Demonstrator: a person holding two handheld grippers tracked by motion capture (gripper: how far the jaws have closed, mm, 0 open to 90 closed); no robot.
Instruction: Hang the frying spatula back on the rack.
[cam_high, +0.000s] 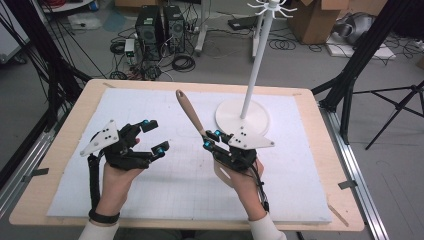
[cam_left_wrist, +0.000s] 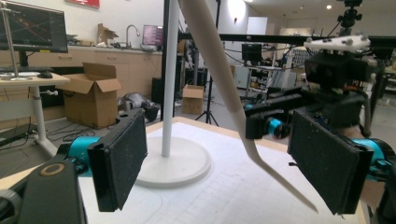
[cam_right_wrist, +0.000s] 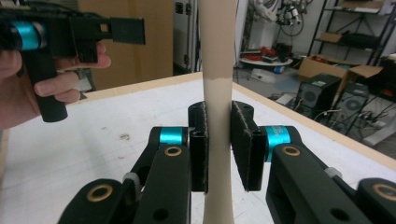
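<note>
A long utensil (cam_high: 189, 111) with a brown handle and a pale blade end stands tilted over the white mat, handle pointing up and away. My right gripper (cam_high: 212, 139) is shut on it; in the right gripper view both pads (cam_right_wrist: 243, 140) press the beige shaft (cam_right_wrist: 217, 70). My left gripper (cam_high: 156, 136) hovers to its left, open, with nothing between its wide-set pads (cam_left_wrist: 122, 158). In the left gripper view the utensil (cam_left_wrist: 224, 79) crosses diagonally, held by the right gripper (cam_left_wrist: 271, 127) beyond. A white stand (cam_high: 243, 117) with a round base and tall pole rises just behind the right gripper.
A white mat (cam_high: 150, 190) covers the wooden table (cam_high: 60, 165). The stand's pole (cam_left_wrist: 169, 79) carries hooks at its top (cam_high: 272, 7). On the floor beyond are computer towers (cam_high: 160, 30), cables and cardboard boxes (cam_high: 315, 20). Black tripod legs (cam_high: 395, 105) stand to the right.
</note>
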